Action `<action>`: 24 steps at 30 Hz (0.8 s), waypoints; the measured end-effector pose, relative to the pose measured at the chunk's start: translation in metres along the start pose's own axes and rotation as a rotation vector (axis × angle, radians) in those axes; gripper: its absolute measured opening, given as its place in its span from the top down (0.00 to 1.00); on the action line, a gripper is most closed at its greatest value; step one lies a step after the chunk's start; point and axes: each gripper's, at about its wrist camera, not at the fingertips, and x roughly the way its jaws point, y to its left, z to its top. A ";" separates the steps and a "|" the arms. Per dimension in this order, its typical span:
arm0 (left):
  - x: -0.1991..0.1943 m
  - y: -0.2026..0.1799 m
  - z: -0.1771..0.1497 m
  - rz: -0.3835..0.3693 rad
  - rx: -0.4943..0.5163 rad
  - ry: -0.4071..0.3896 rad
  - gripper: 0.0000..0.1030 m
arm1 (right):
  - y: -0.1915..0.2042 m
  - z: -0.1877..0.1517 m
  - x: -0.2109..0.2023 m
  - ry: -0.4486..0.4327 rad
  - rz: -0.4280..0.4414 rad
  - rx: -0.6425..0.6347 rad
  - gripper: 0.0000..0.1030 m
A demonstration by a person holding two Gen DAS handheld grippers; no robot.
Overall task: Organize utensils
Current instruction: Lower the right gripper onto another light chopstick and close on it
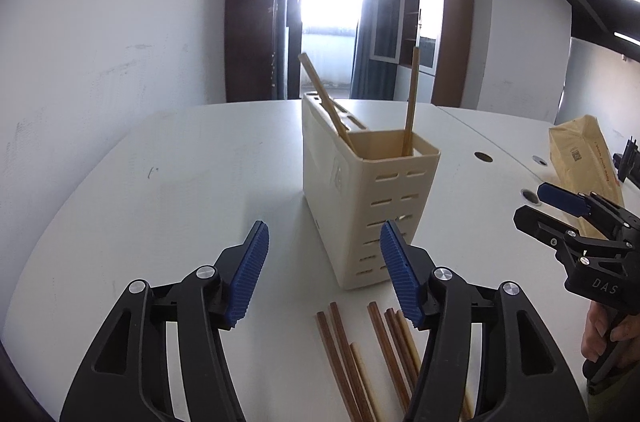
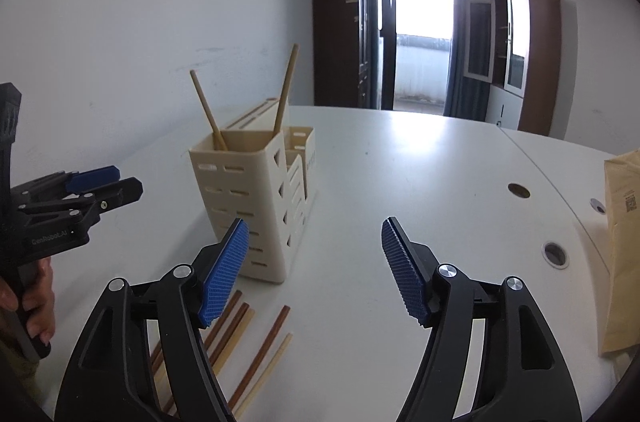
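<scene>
A cream slotted utensil holder [image 1: 360, 198] [image 2: 248, 198] stands on the white table [image 1: 180, 182]. Two light wooden chopsticks [image 1: 412, 98] [image 2: 206, 110] lean upright in its near compartment. Several loose chopsticks [image 1: 348, 354] [image 2: 264, 354], dark and light, lie flat on the table in front of the holder. My left gripper [image 1: 324, 270] hovers open just above and before them, nothing between its blue pads. My right gripper [image 2: 316, 262] is open too, to the right of the holder, empty. Each gripper also shows side-on in the other's view: the right gripper [image 1: 532, 204], the left gripper [image 2: 126, 182].
A brown paper package [image 1: 584, 162] [image 2: 624, 242] lies at the table's right edge. Round cable holes [image 2: 519, 190] sit in the tabletop on the right. A white wall runs close along the left. A person's hand [image 2: 36, 302] holds the left gripper's handle.
</scene>
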 end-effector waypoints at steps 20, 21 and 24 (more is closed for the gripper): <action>0.039 0.007 -0.044 0.039 0.018 0.196 0.43 | -0.001 -0.046 0.035 0.190 0.001 0.018 0.33; 0.042 0.008 -0.046 0.039 0.018 0.206 0.43 | 0.000 -0.047 0.039 0.209 0.006 0.021 0.33; 0.048 0.013 -0.050 0.045 0.009 0.233 0.43 | 0.000 -0.052 0.048 0.255 0.006 0.022 0.33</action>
